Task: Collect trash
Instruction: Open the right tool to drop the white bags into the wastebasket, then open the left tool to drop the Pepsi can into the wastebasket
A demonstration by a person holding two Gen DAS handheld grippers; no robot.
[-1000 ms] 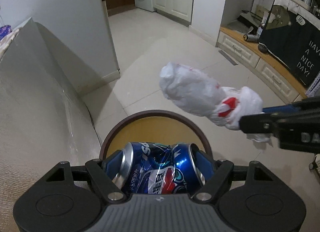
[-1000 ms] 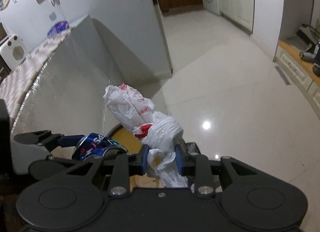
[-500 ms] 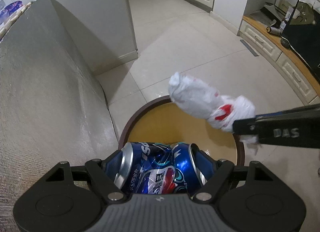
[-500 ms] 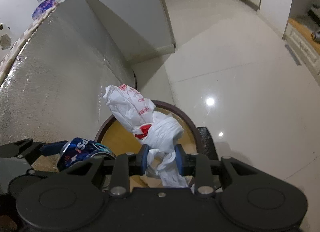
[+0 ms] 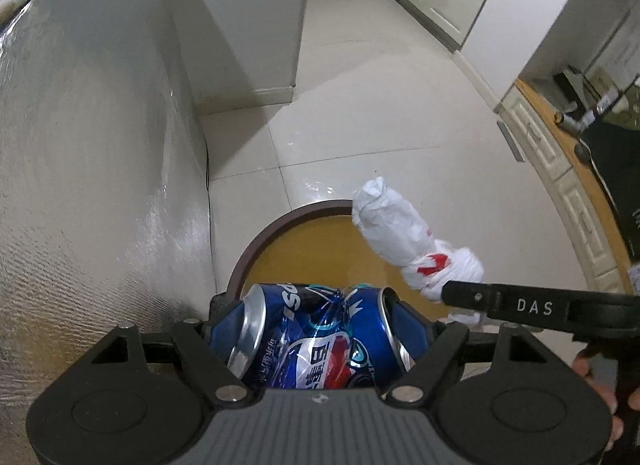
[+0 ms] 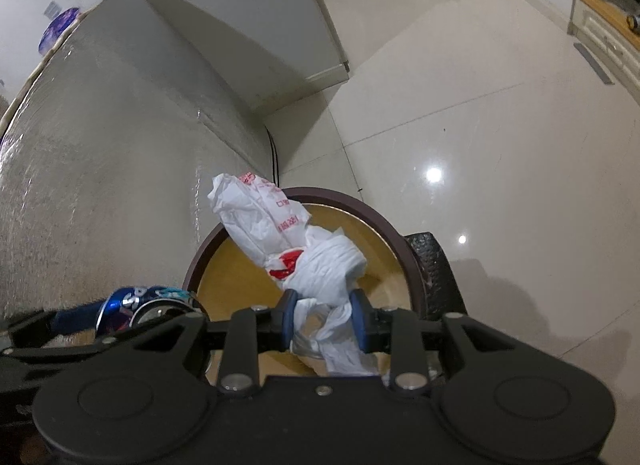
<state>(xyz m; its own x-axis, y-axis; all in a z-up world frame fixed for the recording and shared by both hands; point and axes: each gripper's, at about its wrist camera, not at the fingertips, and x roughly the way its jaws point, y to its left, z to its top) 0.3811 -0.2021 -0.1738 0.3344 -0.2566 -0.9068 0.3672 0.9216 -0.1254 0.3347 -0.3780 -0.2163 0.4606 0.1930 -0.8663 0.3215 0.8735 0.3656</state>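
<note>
My left gripper (image 5: 318,331) is shut on a crushed blue Pepsi can (image 5: 316,337), held sideways over the near rim of a round brown-rimmed bin (image 5: 256,249) with a yellow inside. My right gripper (image 6: 324,321) is shut on a knotted white plastic bag (image 6: 280,233) with red print, held above the bin (image 6: 384,225). In the left wrist view the bag (image 5: 396,237) and the right gripper (image 5: 452,293) come in from the right. In the right wrist view the can (image 6: 140,301) shows at lower left.
A tall silver-covered appliance side (image 5: 80,185) stands directly left of the bin. A black cable (image 6: 274,157) runs down its corner. Glossy tiled floor (image 6: 480,125) spreads beyond. A low wooden-topped cabinet (image 5: 560,185) lines the right side. A dark object (image 6: 436,265) sits right of the bin.
Both grippers have tilted further down and come closer over the bin, still holding the can and the bag. The bin now fills more of both views.
</note>
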